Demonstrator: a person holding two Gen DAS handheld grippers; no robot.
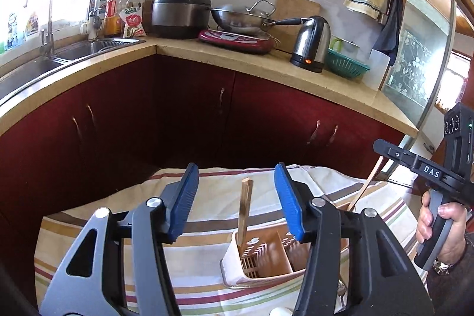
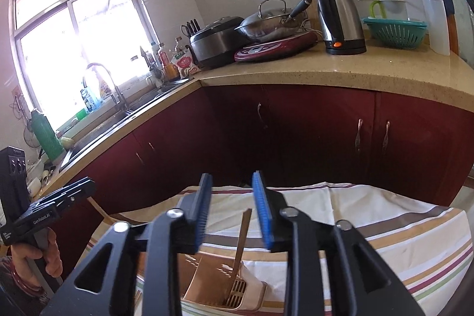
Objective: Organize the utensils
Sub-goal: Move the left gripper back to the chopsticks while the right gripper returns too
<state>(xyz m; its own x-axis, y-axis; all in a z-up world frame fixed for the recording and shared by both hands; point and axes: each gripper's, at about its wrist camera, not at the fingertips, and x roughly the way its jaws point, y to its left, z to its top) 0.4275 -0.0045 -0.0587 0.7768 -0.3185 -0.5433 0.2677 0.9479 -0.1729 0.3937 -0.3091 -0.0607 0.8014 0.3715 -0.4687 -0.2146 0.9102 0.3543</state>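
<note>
On the striped cloth (image 1: 207,230) stood a white-and-brown utensil caddy (image 1: 260,259), its slotted compartments mostly bare; one pair of wooden chopsticks (image 1: 245,211) leaned upright in its near-left compartment; the left gripper (image 1: 237,203) hovered above with jaws parted, gripping nothing; the right gripper (image 2: 232,212) likewise stood partly open over the caddy.

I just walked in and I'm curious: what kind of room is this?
A home kitchen, most likely: a sink under the window, a wok on an induction cooker, and an electric kettle on the counter.
</note>
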